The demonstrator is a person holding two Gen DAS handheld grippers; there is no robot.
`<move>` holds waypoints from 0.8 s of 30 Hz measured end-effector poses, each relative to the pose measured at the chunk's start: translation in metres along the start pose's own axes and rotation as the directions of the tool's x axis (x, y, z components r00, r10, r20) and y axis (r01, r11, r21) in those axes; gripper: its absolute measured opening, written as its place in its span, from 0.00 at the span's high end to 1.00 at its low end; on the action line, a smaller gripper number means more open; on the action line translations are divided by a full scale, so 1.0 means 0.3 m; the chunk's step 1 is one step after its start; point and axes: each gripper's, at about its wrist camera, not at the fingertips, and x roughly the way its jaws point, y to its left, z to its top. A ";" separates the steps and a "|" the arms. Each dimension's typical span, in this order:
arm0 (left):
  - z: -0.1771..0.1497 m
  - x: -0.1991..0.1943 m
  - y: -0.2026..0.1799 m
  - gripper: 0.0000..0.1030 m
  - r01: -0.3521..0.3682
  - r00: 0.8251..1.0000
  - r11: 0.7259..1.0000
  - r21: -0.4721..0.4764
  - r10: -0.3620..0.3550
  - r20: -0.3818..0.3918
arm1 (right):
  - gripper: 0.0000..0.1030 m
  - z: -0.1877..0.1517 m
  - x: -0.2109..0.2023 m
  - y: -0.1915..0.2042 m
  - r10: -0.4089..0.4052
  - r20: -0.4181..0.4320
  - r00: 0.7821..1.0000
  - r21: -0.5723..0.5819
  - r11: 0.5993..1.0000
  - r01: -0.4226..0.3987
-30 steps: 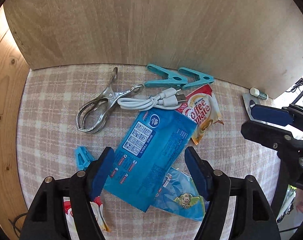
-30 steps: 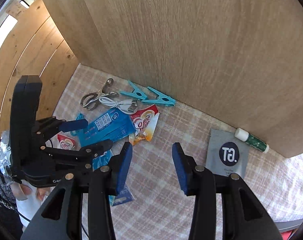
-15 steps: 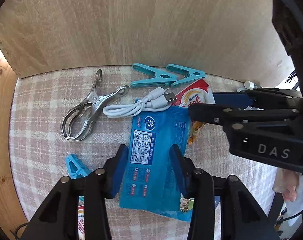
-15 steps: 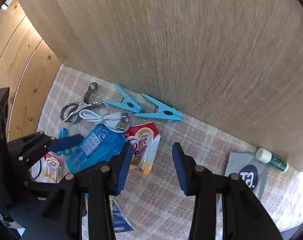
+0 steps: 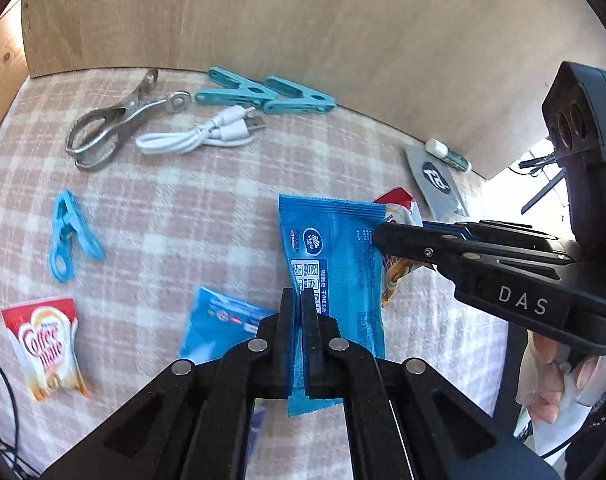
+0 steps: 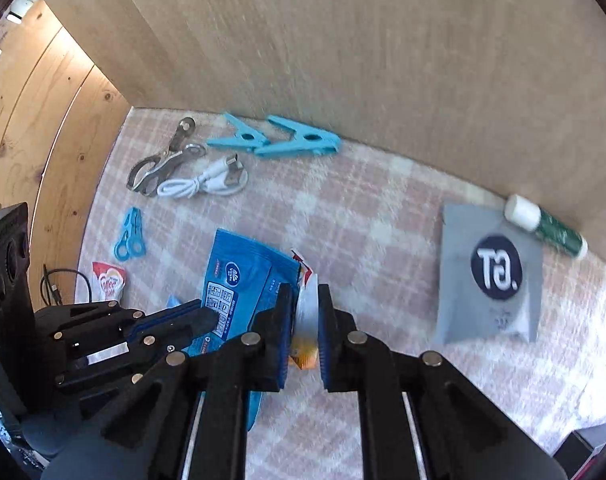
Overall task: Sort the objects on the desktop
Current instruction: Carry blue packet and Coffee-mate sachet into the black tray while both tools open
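Desk (image 5: 207,208) under a pink-and-cream checked cloth, seen from two wrist cameras, backed by a pale wooden panel. Left gripper (image 5: 301,304), jaws just drawn together, clamped on the near end of a long blue plastic wet-wipe packet (image 5: 335,248), long axis running away from that gripper toward the panel. Right gripper (image 6: 305,312), jaws just narrowed, pinching a red-and-white Coffee-mate sachet (image 6: 306,304) tucked against the packet's right edge, reaching in crosswise from the right. Both items side by side, overlapping, near the desk's middle; likely to need pulling apart in opposite directions. Farther off: teal plastic clothes pegs (image 5: 263,96), steel spring clamp (image 5: 115,128), coiled white USB cable (image 5: 199,138), grey sachet (image 6: 491,276).
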 end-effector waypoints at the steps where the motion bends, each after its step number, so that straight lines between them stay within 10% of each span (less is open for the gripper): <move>1: -0.025 -0.007 -0.028 0.98 0.004 1.000 1.000 0.005 -0.004 0.003 | 0.89 -0.029 -0.021 -0.013 0.000 0.003 1.000 0.003 1.000 0.000; 14: -0.173 -0.257 -0.530 0.99 0.060 0.994 0.979 0.194 -0.076 0.073 | 0.89 -0.418 -0.493 -0.255 0.001 0.180 0.984 0.101 0.995 -0.019; 24: -0.294 -0.220 -0.966 0.99 0.189 0.979 0.916 0.354 -0.203 0.002 | 0.89 -0.782 -0.824 -0.640 -0.152 0.277 0.949 0.319 0.946 0.058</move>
